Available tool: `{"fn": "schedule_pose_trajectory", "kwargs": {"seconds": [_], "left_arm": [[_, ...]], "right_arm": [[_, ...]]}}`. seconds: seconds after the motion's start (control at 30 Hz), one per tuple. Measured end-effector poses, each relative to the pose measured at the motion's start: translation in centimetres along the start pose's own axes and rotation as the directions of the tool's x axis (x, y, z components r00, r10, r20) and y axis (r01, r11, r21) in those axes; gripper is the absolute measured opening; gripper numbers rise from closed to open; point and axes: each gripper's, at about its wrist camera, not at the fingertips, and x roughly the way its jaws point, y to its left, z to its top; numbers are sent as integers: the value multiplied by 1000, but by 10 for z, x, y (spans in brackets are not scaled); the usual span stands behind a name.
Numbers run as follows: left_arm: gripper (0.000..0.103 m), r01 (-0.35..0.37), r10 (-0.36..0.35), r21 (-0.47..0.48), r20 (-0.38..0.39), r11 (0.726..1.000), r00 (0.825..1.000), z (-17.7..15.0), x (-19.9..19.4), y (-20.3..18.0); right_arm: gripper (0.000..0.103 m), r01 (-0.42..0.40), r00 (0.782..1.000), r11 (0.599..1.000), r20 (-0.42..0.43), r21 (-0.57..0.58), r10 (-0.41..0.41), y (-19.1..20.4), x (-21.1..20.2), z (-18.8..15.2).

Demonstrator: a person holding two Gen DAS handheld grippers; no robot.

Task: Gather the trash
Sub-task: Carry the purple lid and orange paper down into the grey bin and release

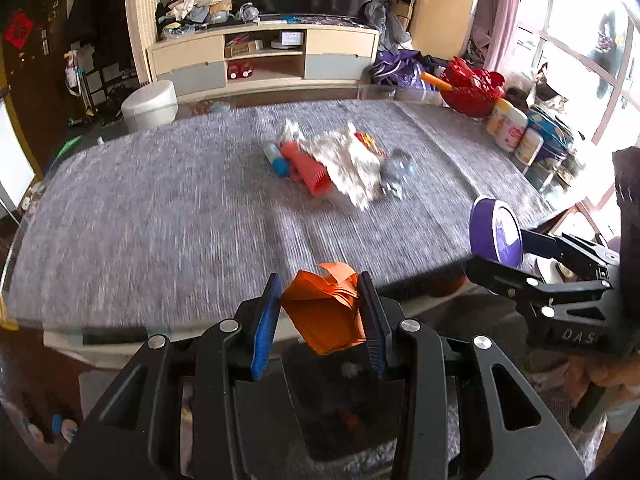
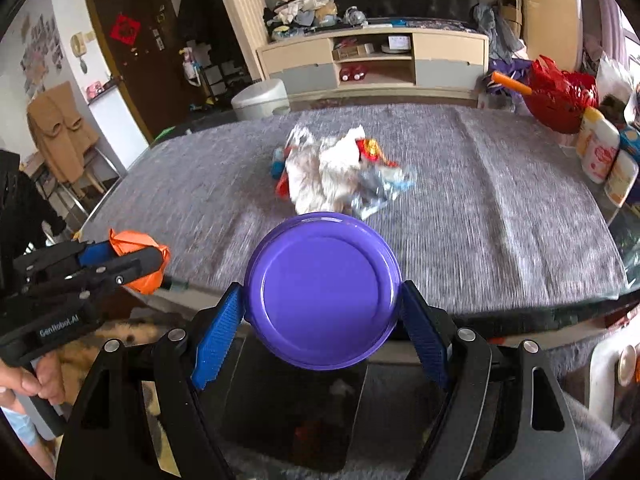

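Crumpled orange paper is clamped in the left gripper, held off the near edge of the table. A purple lid is clamped in the right gripper beside it. More trash is piled at the table's middle.

Light: daylight from the window at right, panes blown out white
Brightness: grey tablecloth evenly lit, door corner dim
Blur: motion smear across the cloth weave and the trash pile in both views
Sharpness: near gripper parts crisp
Distortion: fisheye bends the cabinet, black vignette at corners
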Motion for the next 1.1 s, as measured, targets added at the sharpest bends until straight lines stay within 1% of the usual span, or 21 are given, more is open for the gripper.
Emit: {"fn": "schedule_pose_trajectory", "kwargs": {"seconds": [0.13, 0.33, 0.47, 0.63, 0.73, 0.83, 0.9, 1.1], "left_arm": [[37, 27, -27, -7, -24, 1000, 999, -28, -1, -4], [37, 46, -47, -16, -111, 999, 993, -72, 17, -10], [37, 56, -61, -30, -176, 998, 983, -99, 35, -14], [37, 87, -96, -44, -259, 995, 961, -134, 64, -20], [37, 101, -115, -64, -289, 993, 951, -147, 77, -20], [37, 113, -127, -62, -310, 992, 942, -152, 86, -24], [37, 121, -135, -62, -318, 991, 938, -154, 88, -25], [39, 133, -149, -71, -326, 989, 933, -154, 95, -25]], "right_arm": [[79, -14, 999, 1000, -37, 7, 14, 3, 0, -20], [79, -27, 994, 999, -106, 46, 32, 3, 14, -50], [79, -10, 988, 997, -154, 77, 22, 1, 29, -68], [79, -4, 976, 995, -215, 103, 26, -1, 48, -88], [79, -22, 964, 990, -259, 142, 58, -2, 63, -100], [79, -34, 949, 984, -304, 172, 86, -3, 79, -110], [79, -40, 942, 982, -320, 185, 99, -4, 86, -114], [79, -48, 940, 981, -323, 190, 109, -4, 91, -112]]}}
